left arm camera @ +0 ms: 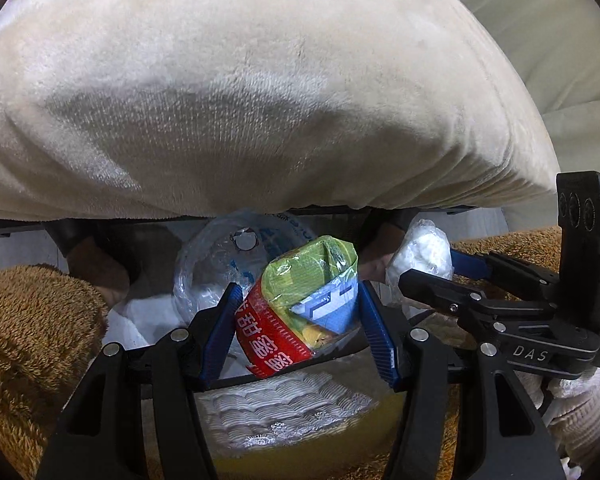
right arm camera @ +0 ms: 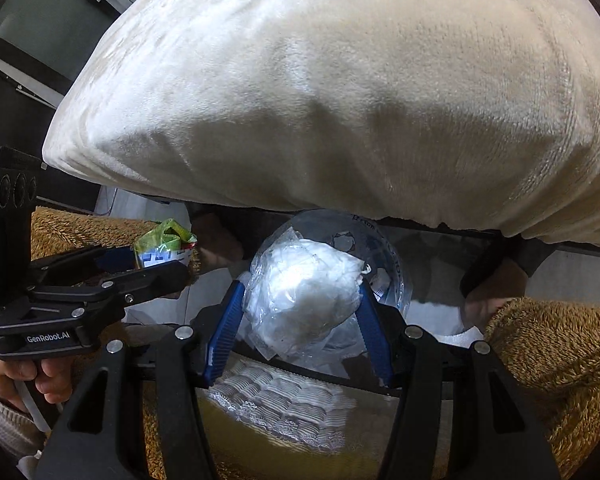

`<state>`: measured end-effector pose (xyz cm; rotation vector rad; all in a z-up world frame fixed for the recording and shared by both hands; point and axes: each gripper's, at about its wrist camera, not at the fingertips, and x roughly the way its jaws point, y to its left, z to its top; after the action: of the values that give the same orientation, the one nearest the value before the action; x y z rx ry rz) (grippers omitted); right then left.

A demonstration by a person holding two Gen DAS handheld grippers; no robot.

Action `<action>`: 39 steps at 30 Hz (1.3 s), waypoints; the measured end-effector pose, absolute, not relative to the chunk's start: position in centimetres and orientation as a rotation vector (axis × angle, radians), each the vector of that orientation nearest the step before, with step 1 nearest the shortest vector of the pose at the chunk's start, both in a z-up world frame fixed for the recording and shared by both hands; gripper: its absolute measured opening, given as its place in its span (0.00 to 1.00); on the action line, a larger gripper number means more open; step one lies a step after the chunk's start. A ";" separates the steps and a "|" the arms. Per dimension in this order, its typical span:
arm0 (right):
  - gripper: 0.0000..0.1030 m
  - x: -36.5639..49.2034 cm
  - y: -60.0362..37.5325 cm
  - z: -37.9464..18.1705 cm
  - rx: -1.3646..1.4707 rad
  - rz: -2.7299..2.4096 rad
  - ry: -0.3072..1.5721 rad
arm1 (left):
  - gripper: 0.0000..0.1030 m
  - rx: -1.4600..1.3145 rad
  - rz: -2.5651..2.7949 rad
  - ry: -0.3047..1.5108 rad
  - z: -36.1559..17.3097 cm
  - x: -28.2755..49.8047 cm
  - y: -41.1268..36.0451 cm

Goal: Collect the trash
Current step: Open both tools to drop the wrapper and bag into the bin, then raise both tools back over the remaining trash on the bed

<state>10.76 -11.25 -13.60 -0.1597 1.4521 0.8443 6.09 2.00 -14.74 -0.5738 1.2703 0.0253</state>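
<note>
Below the overhanging cream plush blanket (left arm camera: 260, 92), over a clear plastic bag (left arm camera: 216, 264) that hangs open between the brown fleece (left arm camera: 28, 320) on either side, I hold both pieces of trash. My left gripper (left arm camera: 298, 312) is partly closed, its blue pads (left arm camera: 376, 336) pressing the flanks of a crumpled snack wrapper (left arm camera: 300, 300), green at the far end and red nearer me. My right gripper (right arm camera: 300, 308) is closed about as far on a white wad in clear film (right arm camera: 304, 292), which bulges between its pads (right arm camera: 370, 320). Both loads sit near each other just above the bag's mouth, the left one to the left. I judge the main risk is the bag itself: its thin rim looks limp, so a dropped piece could catch the edge and slide onto the white quilted cloth (left arm camera: 284, 404) near me. The slick wrapper could also slip out early if my hold eases. The film on the wad may cling to a pad and stay hanging when I let go. With my two tools this close, they could knock together and jolt a load sideways.
</note>
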 end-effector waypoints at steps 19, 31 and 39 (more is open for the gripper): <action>0.64 11.5 -11.5 -15.0 -0.108 0.808 1.529 | 0.67 -0.621 0.020 1.345 -16.9 5.9 2.3; 0.64 11.4 -11.7 -14.0 -0.105 0.814 1.499 | 0.67 -0.639 0.027 1.309 -15.9 5.5 2.7; 0.64 10.9 -12.0 -11.8 -0.097 0.831 1.439 | 0.67 -0.621 0.029 1.243 -13.3 4.7 2.7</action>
<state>10.85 -11.99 -11.79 -0.0970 1.4387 0.8309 4.66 2.67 -13.27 -0.6211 1.2431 0.0291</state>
